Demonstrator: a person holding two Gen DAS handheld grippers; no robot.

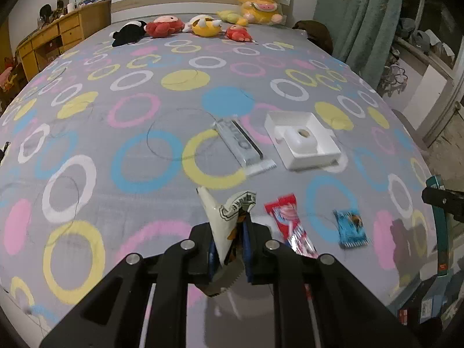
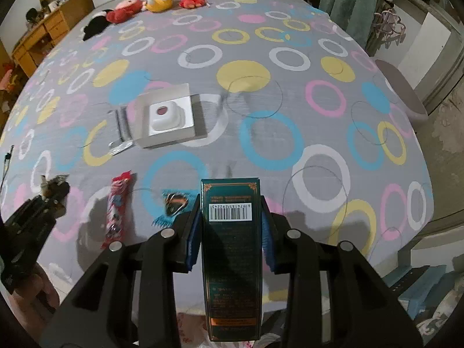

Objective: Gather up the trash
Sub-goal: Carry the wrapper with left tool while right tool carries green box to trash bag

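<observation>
My left gripper (image 1: 232, 232) is shut on a crumpled cream wrapper (image 1: 220, 214) with dark print, held just above the bedspread (image 1: 145, 110). My right gripper (image 2: 230, 203) is shut on a dark green carton (image 2: 232, 261) with a barcode, its length running along the fingers. On the bed between them lie a red wrapper (image 1: 290, 226) (image 2: 117, 206) and a small blue wrapper (image 1: 349, 227) (image 2: 174, 206). Further up lie a clear plastic package (image 1: 240, 142) (image 2: 121, 133) and an open white box (image 1: 301, 139) (image 2: 168, 116) with a white insert.
Several plush toys (image 1: 203, 24) line the headboard end. A wooden desk (image 1: 55, 37) stands to the left, green curtains (image 1: 362, 14) to the right. The bed's right edge drops to the floor beside a round mauve stool (image 2: 403, 92). Boxes (image 2: 420, 284) sit on the floor, lower right.
</observation>
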